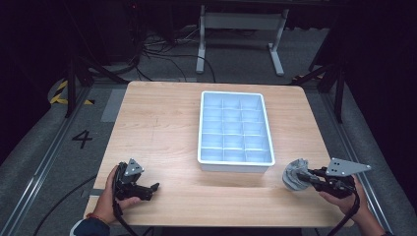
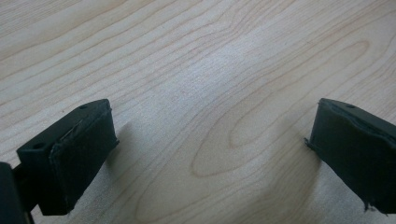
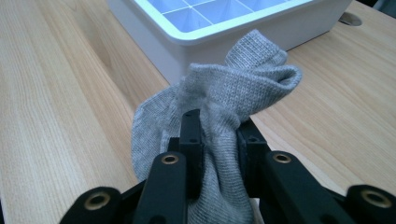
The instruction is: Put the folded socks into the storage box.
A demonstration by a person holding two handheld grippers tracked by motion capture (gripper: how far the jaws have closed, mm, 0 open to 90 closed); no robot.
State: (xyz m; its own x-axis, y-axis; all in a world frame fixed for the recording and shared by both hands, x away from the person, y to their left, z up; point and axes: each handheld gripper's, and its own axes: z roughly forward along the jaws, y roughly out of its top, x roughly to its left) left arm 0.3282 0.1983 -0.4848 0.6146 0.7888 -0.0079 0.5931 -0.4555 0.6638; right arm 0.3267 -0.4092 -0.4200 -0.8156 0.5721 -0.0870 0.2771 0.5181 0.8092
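A bunched grey knitted sock (image 1: 294,175) (image 3: 224,93) sits at the table's front right, just off the near right corner of the white divided tray (image 1: 236,166). My right gripper (image 1: 306,178) (image 3: 218,135) is shut on the sock, its two black jaws pinching the fabric. In the right gripper view the tray's white wall (image 3: 154,44) rises right behind the sock. My left gripper (image 1: 152,189) (image 2: 210,144) rests low at the front left of the wooden table (image 1: 162,123), jaws spread wide over bare wood with nothing between them.
The tray holds several empty compartments and stands right of the table's centre. Cables and a white frame's legs (image 1: 201,49) lie on the floor beyond the far edge. A "4" (image 1: 81,138) is marked on the floor at left.
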